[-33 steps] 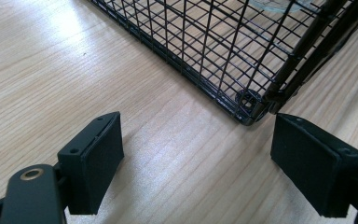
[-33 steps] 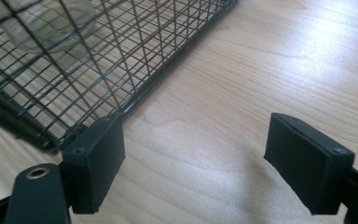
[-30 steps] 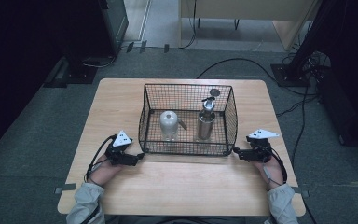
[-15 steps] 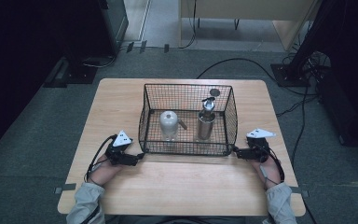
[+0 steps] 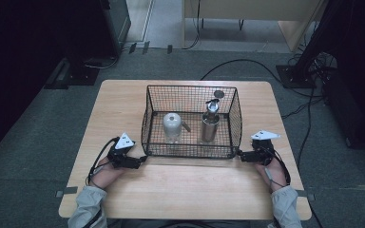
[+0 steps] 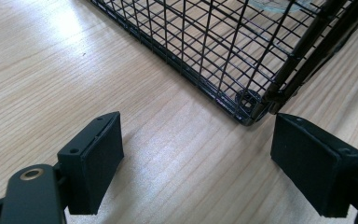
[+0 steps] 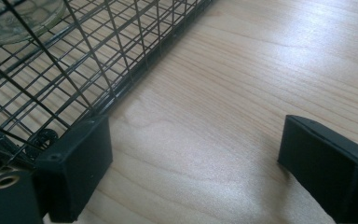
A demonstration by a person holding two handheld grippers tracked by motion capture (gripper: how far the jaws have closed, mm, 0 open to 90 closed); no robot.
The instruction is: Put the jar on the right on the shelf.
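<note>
Two tongs rest low on a pale wooden bench (image 5: 185,190), one at each near corner of a black wire basket (image 5: 190,151). The left tongs (image 5: 140,160) stand with their jaws spread wide, the basket's rounded bottom corner just beyond and between the flat, matte black pads (image 6: 98,154). The right tongs (image 5: 241,154) are likewise spread apart, one pad (image 7: 79,163) beside the basket's other near corner; whether it touches the wire I cannot tell.

The basket is a rectangular grid of thin black wire with a thicker rim, standing mid-bench. Inside it stand a pale, rounded, dome-topped container (image 5: 172,124) on the left and a shiny metal cylinder (image 5: 210,127) with a dark fitting on top on the right. A small dark round disc (image 5: 218,94) lies by the far right corner; whether it is inside the basket I cannot tell.

The bench top shows fine straight grain with a soft sheen and rounded corners. Around it lies grey carpet (image 5: 38,137), crossed by black cables (image 5: 247,64) at the far right. Dark equipment (image 5: 114,23) stands at the far left, and light wooden furniture (image 5: 247,9) behind. No writing is legible.
</note>
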